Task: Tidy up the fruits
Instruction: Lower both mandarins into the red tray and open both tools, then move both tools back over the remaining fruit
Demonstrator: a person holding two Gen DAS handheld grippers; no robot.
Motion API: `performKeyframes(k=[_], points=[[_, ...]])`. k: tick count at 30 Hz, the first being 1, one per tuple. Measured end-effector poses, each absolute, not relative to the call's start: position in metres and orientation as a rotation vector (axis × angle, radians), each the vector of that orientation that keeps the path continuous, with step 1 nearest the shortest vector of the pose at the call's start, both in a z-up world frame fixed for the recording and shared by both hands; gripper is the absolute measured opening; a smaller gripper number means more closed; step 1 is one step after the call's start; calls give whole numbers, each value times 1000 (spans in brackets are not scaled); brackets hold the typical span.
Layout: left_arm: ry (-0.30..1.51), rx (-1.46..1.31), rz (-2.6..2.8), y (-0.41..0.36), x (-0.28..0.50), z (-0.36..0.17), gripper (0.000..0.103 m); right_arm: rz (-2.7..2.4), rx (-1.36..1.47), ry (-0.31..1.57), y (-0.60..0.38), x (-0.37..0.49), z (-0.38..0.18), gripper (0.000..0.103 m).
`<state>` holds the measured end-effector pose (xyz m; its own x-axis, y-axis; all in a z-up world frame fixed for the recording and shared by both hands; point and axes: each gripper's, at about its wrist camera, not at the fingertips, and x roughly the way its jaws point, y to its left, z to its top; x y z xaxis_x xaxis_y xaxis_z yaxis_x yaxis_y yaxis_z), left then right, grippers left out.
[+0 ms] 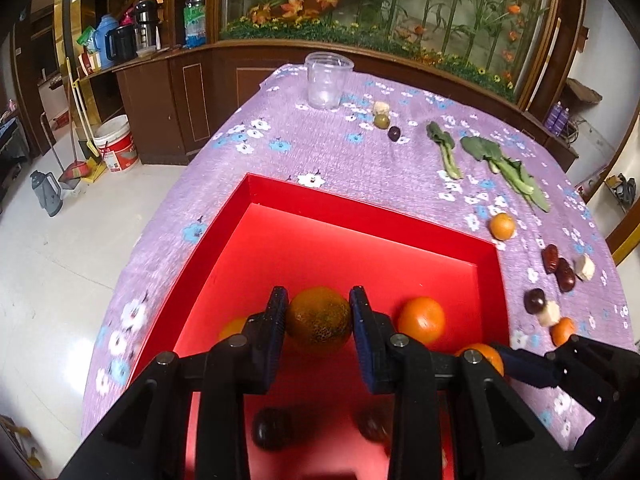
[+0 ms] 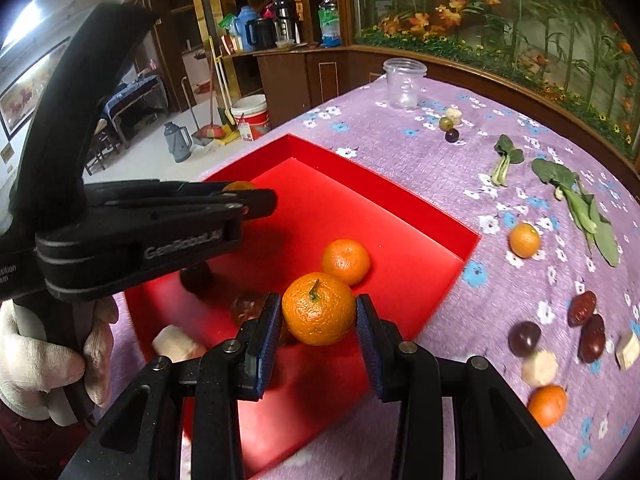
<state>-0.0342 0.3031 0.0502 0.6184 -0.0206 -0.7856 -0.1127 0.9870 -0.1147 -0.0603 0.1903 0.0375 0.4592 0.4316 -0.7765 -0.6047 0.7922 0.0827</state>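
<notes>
My left gripper is shut on a greenish-orange mandarin and holds it above the floor of the red box. My right gripper is shut on a bright orange mandarin with a green stem, over the box's near right part. In the left wrist view the right gripper shows at the lower right edge with its fruit. Another orange lies in the box, along with dark fruits and a pale chunk. A gloved hand holds the left gripper.
On the purple flowered cloth to the right lie an orange, a smaller orange, red dates, a dark plum, pale chunks and leafy greens. A clear plastic jar stands at the far end.
</notes>
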Motion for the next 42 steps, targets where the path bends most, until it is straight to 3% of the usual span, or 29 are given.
performKeyframes(k=[12,20,21,25,34,42], points=[[964,-152,48,305,-7,35,31,647,-204,935,196,-40,17,41],[950,-158,52,306,-8,39,66,653,-204,935,197,-39,16,42],[947,-157,54,305,-9,40,68,656,-202,936,197,-39,16,42],[945,-150,61,303,-11,43,70,661,-196,920,196,-42,19,61],[900,-99,112,293,-31,65,79,668,-204,877,192,-57,32,62],[870,-125,81,279,-57,84,80,644,-173,849,170,-72,43,62]])
